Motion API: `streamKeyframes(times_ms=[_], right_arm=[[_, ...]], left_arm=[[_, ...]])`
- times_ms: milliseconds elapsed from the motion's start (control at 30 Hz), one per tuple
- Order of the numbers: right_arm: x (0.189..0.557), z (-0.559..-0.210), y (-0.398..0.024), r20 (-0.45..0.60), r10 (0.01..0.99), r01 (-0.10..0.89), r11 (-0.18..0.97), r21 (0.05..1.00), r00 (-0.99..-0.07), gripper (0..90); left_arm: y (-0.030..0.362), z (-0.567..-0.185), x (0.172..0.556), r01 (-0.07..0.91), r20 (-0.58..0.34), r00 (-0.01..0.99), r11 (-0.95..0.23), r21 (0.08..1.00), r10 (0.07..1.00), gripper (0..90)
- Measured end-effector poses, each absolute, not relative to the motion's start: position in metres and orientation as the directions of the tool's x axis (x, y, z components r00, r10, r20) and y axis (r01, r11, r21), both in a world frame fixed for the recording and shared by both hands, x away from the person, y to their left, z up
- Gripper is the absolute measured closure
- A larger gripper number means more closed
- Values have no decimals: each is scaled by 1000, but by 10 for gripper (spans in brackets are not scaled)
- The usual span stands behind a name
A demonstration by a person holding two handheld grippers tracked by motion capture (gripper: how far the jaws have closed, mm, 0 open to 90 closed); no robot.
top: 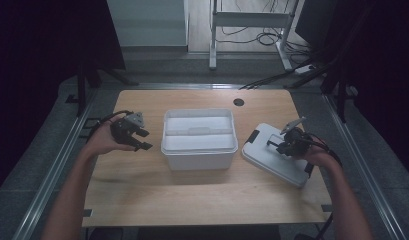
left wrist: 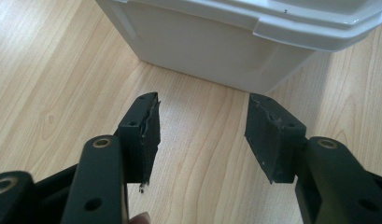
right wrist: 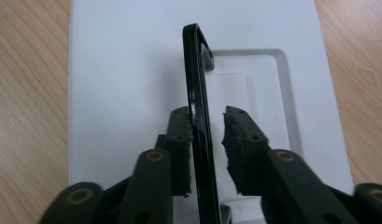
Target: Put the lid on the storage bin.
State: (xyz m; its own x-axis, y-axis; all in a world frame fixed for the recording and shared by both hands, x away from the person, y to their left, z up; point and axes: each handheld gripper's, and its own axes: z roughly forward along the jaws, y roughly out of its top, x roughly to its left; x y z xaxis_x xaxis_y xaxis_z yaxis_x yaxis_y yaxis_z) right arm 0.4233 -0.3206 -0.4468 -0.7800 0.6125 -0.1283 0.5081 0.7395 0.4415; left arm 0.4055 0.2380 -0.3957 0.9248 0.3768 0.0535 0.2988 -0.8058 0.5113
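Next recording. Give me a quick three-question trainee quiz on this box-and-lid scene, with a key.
1. True or false: the lid sits closed on the box.
2. What stands between the jaws of the right tongs? A) the lid's black handle B) the box's rim C) nothing
3. Fill in: the left tongs hover over the table with jaws ___ and nothing between them.

Key: 1 false, the lid lies on the table right of the box; 2 A; 3 open.

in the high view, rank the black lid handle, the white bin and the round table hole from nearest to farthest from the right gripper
1. black lid handle: between the jaws of the right gripper, on the white lid.
2. white bin: to its left, mid-table.
3. round table hole: at the far edge.
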Motion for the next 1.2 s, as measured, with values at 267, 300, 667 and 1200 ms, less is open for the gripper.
streamKeyframes(times_ms=[267, 300, 667, 1200], right_arm=[[422, -444, -323, -141, 592, 485, 755, 442, -794, 832], [422, -443, -323, -129, 591, 487, 752, 444, -796, 832], [408, -420, -325, -179, 558, 426, 771, 474, -810, 836], [393, -349, -321, -281, 510, 289, 773, 564, -813, 836]], left_arm=[[239, -398, 406, 305, 48, 924, -805, 508, 380, 458], [239, -399, 406, 306, 48, 924, -805, 508, 380, 458], [240, -401, 407, 310, 42, 923, -803, 510, 384, 459], [242, -403, 407, 328, 30, 916, -790, 518, 400, 459]])
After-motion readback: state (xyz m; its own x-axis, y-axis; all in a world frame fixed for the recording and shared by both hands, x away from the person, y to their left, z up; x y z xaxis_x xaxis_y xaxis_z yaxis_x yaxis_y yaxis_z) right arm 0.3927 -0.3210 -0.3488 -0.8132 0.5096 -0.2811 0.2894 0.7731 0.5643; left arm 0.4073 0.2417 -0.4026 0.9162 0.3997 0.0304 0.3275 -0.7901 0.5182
